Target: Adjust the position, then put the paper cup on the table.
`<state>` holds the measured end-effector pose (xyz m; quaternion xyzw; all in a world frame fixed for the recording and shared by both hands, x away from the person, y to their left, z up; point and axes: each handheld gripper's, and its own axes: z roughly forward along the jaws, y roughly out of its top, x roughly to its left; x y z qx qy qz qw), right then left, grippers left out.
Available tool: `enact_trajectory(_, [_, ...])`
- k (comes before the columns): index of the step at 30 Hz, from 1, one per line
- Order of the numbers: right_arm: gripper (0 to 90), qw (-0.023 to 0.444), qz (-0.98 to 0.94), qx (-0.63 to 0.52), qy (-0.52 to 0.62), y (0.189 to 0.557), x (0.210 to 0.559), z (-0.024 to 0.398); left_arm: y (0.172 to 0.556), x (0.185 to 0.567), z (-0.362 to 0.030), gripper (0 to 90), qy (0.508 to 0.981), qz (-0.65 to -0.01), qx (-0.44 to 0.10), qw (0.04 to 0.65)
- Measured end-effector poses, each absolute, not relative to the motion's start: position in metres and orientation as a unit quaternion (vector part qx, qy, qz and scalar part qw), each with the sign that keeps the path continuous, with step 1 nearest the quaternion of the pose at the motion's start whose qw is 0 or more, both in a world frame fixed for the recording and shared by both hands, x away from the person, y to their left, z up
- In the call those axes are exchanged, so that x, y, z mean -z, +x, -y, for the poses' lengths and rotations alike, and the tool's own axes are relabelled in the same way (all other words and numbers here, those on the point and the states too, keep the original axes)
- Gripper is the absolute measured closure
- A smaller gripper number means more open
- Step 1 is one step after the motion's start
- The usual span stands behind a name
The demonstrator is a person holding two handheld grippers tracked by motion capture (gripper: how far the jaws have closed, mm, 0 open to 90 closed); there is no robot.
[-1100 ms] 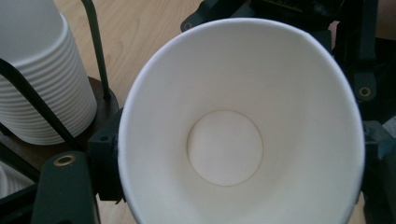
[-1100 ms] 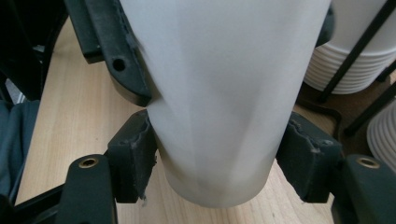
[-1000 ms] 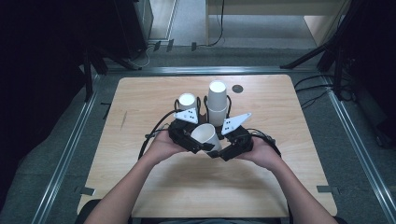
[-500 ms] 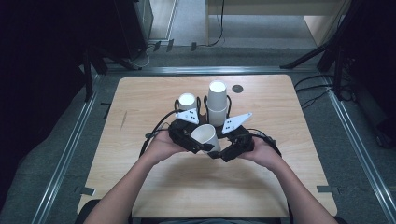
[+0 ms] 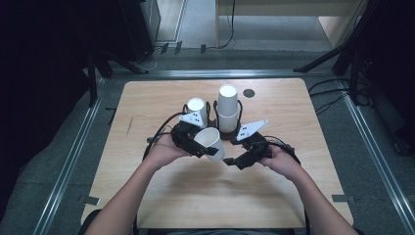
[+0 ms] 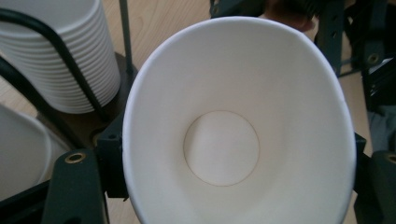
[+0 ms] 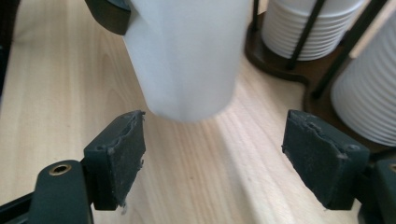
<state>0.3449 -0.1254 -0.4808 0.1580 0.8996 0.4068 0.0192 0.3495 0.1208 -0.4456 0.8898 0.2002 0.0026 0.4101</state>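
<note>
The left gripper (image 5: 198, 143) holds a single white paper cup (image 5: 211, 142) with its jaws pressed against the cup's two sides just under the rim, squeezing the mouth into an oval, as the left gripper view (image 6: 238, 135) makes plain. Beyond it stand two stacks of white paper cups, a shorter stack (image 5: 196, 108) and a taller stack (image 5: 228, 107), in a dark wire-and-wood cup holder (image 5: 226, 130) near the middle of the light wooden tabletop (image 5: 147, 103). The held cup hangs above the tabletop just in front of that holder, between the two grippers. What has changed is on the right: the right gripper (image 5: 234, 161) has just been opening, and its jaws now stand wide apart, with the cup's closed bottom (image 7: 187, 109) ahead of the pads and touching neither (a second ago, in the high view, that gripper sat close in against the cup). I judge that the cup has been handed over to the left gripper alone, so the pulling apart of one cup from the others looks finished and the right hand is free. The cup's long axis lies tilted rather than upright, its open mouth up and back towards the left gripper, its base down towards the right gripper.
</note>
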Motion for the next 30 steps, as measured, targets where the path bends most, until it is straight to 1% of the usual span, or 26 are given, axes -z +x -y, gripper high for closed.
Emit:
enact_trajectory(8, [21.4, 0.057, -0.892, -0.407, 0.189, 0.348, 0.479, 0.142, 0.352, 0.447, -0.129, 24.8, 0.895, -0.208, -0.006, 0.394])
enact_trajectory(17, [21.4, 0.062, -0.888, -0.413, 0.193, 0.349, 0.476, 0.15, 0.353, 0.448, -0.137, 24.8, 0.903, -0.202, 0.001, 0.38])
enact_trajectory(20, [22.0, 0.053, -0.888, -0.416, 0.19, 0.349, 0.475, 0.153, 0.352, 0.446, -0.141, 24.8, 0.901, -0.196, 0.009, 0.386])
enact_trajectory(30, [22.0, 0.061, -0.891, -0.408, 0.19, 0.346, 0.474, 0.161, 0.352, 0.446, -0.156, 24.8, 0.905, -0.204, 0.001, 0.374])
